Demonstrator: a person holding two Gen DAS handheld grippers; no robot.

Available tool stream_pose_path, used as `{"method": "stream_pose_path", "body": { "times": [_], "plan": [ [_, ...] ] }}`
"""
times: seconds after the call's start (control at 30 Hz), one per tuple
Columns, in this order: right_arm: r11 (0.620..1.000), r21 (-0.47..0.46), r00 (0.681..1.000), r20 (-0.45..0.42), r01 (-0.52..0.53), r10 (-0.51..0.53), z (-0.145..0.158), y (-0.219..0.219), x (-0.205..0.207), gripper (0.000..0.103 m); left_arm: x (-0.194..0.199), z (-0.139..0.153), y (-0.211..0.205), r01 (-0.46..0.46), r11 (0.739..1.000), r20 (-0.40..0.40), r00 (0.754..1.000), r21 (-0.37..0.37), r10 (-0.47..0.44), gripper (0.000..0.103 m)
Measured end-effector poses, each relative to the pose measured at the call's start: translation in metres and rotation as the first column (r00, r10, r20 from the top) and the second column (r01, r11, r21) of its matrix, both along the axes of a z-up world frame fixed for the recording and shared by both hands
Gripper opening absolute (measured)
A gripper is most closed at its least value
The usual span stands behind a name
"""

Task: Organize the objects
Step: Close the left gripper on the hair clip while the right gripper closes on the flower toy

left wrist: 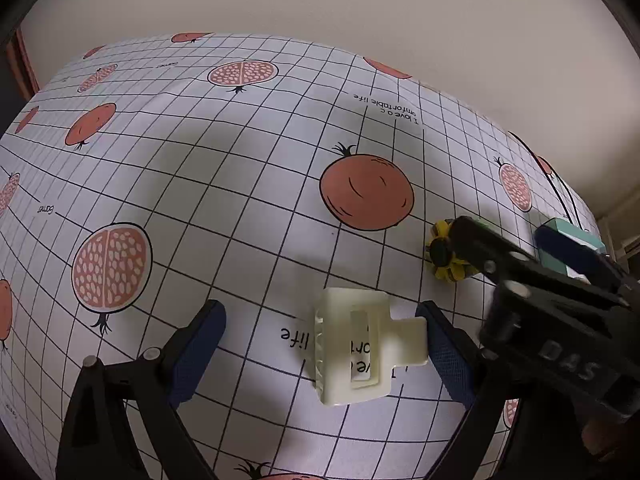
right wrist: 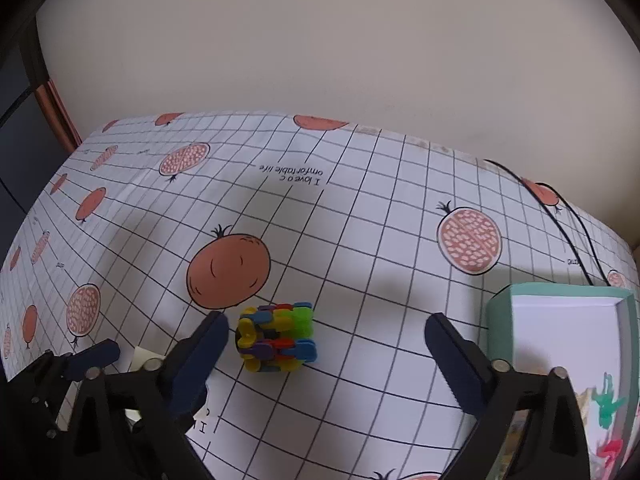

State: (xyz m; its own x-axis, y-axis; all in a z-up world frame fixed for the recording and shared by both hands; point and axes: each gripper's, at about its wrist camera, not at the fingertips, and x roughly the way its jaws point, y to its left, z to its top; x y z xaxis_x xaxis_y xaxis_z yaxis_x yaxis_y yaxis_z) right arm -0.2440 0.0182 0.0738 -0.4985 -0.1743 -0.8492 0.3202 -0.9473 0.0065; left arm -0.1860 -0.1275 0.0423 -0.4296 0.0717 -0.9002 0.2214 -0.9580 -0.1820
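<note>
Both my hand-held grippers spread wide, nothing gripped.
Left hand-held gripper (left wrist: 322, 344) straddles cream hair claw (left wrist: 360, 346): light, stiff, probably slick; pinch its flat sides. Right hand-held gripper (right wrist: 326, 338) frames block bundle (right wrist: 276, 338) left of teal box (right wrist: 500, 320).

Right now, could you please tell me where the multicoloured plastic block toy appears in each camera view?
Left wrist view: the multicoloured plastic block toy sits at right of centre, partly hidden behind the right gripper.
Right wrist view: it stands low at centre, between the open gripper fingers.
Shared landmark: the whole orange pomegranate print, just up-left of the toy.
</note>
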Motion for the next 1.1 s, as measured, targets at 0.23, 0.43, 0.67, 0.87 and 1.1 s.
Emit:
{"method": "stream_pose_path", "body": {
  "times": [0.23,0.43,0.67,0.87,1.1],
  "plan": [
    [1.000,-0.009,1.000,0.006,-0.020,0.020,-0.001,-0.008,0.001,0.074,-0.002,0.001,0.001,0.006,1.000,-0.003,1.000,-0.006,-0.006,0.088],
    [0.999,-0.006,0.999,0.020,-0.036,0.036,-0.004,-0.014,0.003,0.060,0.000,0.003,0.003,0.021,1.000,-0.006,1.000,-0.010,-0.021,0.076],
    [0.999,0.001,0.998,0.031,-0.053,0.053,-0.004,-0.021,0.005,0.049,-0.001,0.003,0.006,0.030,0.999,-0.009,1.000,-0.024,-0.030,0.068],
    [0.999,0.015,0.998,0.032,-0.052,0.051,-0.006,-0.024,0.006,0.045,0.000,0.004,0.006,0.034,0.999,-0.014,0.999,-0.021,-0.034,0.064],
    [0.999,0.009,0.999,0.030,-0.033,0.033,-0.004,-0.016,0.010,0.045,0.002,0.005,0.009,0.047,0.999,-0.016,0.999,-0.027,-0.047,0.051]
  ]
}}
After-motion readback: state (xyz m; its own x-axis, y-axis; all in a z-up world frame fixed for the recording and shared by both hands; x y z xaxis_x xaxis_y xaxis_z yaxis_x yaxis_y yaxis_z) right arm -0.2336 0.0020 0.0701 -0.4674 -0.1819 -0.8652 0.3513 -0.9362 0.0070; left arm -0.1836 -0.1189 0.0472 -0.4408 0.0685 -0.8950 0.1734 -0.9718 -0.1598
